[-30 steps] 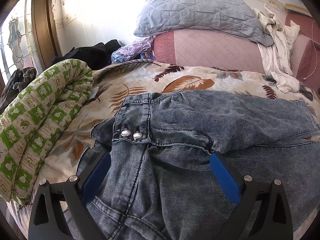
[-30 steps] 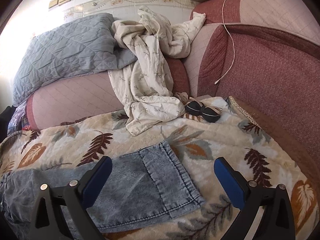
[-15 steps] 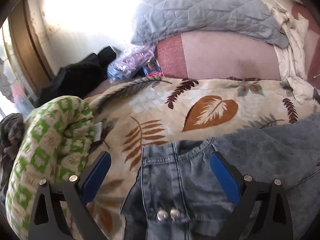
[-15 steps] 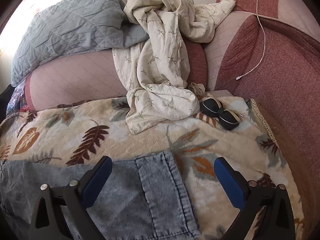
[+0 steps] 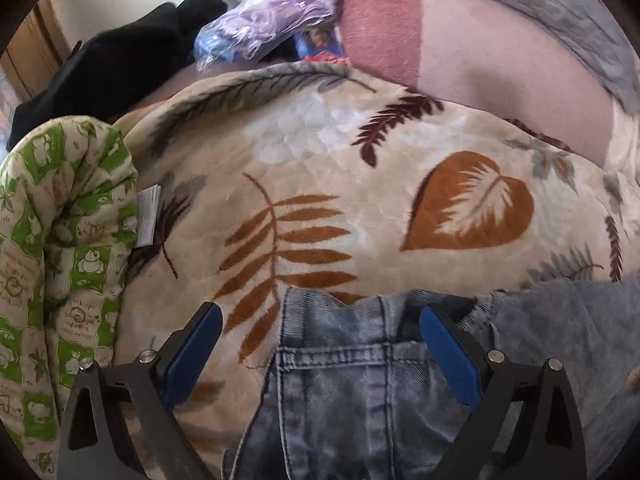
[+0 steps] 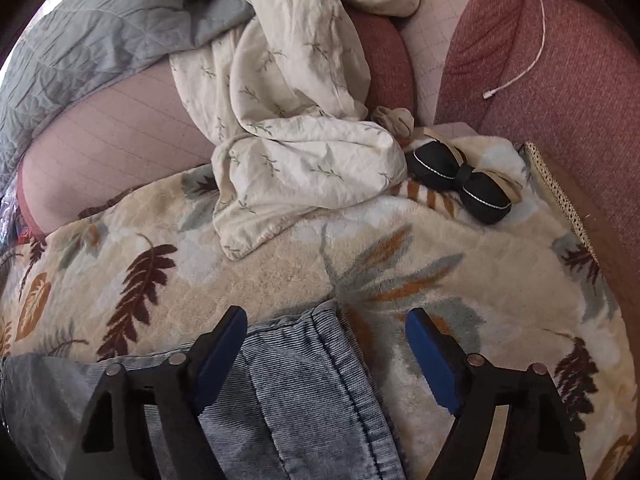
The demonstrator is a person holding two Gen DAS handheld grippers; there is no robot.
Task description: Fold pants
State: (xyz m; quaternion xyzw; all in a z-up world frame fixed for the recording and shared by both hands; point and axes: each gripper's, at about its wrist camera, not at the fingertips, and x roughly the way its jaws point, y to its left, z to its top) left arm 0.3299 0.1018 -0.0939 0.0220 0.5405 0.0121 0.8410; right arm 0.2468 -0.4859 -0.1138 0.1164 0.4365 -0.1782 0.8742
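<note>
We are seeing the right gripper (image 6: 326, 344) narrowing its jaws over the pants (image 6: 304, 396) hem at lower centre, not yet pinching. The left gripper (image 5: 320, 340), spread wide, is now straddling the waistband (image 5: 344, 354) at the bottom, buttons gone from view. Likely both are lining up to grab for a fold on the leaf blanket (image 5: 320, 184).

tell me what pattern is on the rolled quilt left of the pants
Green-and-cream checks with small frog cartoons on the rolled quilt, clearest in the left wrist view.
</note>
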